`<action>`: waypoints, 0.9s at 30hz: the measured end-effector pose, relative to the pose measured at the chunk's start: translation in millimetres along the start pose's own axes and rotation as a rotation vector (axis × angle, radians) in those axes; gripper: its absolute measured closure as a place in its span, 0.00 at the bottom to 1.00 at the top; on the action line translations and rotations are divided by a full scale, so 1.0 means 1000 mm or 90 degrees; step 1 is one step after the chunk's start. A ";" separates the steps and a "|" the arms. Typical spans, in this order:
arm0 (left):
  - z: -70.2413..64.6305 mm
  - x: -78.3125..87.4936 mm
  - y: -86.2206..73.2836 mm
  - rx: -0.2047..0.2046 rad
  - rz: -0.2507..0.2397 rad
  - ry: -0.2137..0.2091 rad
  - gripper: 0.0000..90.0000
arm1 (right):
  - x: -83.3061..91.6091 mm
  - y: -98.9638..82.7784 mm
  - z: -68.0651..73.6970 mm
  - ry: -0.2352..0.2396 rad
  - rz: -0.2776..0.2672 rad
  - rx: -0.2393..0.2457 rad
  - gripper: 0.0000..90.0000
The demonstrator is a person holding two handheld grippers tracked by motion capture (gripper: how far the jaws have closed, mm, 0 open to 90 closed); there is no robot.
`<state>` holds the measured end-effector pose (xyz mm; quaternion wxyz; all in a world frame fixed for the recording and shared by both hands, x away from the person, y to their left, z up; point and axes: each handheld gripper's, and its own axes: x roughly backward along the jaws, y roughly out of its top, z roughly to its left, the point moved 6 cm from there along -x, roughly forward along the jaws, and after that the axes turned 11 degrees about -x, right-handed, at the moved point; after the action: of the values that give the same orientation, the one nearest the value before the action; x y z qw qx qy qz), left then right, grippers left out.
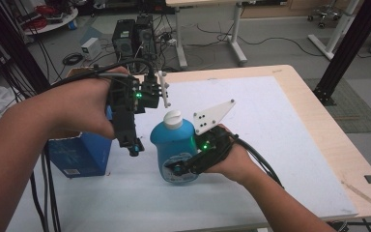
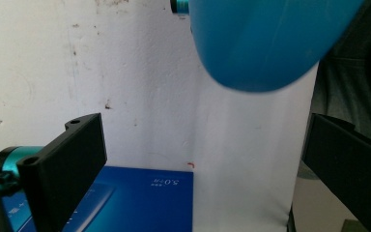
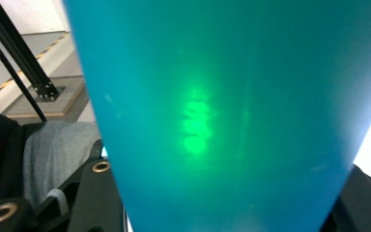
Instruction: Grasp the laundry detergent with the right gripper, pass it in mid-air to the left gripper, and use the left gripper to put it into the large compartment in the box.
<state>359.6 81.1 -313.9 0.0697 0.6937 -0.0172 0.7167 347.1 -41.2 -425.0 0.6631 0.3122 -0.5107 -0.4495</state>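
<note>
At my left a blue box [image 1: 79, 154] stands at the near left edge of the white table [image 1: 280, 125], just beside my left claw [image 1: 134, 145] and partly hidden behind my own left hand [image 1: 77, 108]. That claw hangs above the tabletop with its jaws spread wide and nothing between them. To its right, close by but not touching it, my right claw [image 1: 181, 168] is clamped on the blue bottle [image 1: 174, 145], which it holds up off the table, white cap [image 1: 173, 119] uppermost and the body leaning a little; the bottle is over the middle of the table's near half. The left gripper view gives what the high view cannot: the bottle's rounded underside [image 2: 256, 43] hanging above and ahead of my two open jaws, the scuffed white surface behind it, and the box top [image 2: 140, 198] with small white print low between the jaws. The right gripper view is so close that the bottle's translucent wall [image 3: 222, 116] blocks nearly everything — a green glow shines through it, and a black frame post [image 3: 19, 63] and grey cloth [image 3: 58, 150] show past its left side. Beyond the table, the high view shows two dark computer cases [image 1: 135, 36] on the floor among cables. Counted: one bottle, one cap, one box, two claws — one empty, one full.
</note>
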 end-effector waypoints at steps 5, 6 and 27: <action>-0.002 -0.002 0.003 -0.004 0.003 -0.003 0.02 | -0.016 0.003 0.002 0.014 -0.006 0.006 0.50; -0.002 -0.002 0.003 -0.004 0.003 -0.003 0.02 | -0.018 0.004 0.003 0.016 -0.006 0.005 0.50; -0.008 -0.012 0.006 -0.007 0.010 -0.013 0.02 | -0.051 0.021 0.008 0.044 -0.021 0.020 0.50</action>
<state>351.2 75.5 -326.0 0.0677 0.7006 -0.0277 0.7098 341.3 14.2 -424.9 0.6679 0.3461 -0.4895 -0.4411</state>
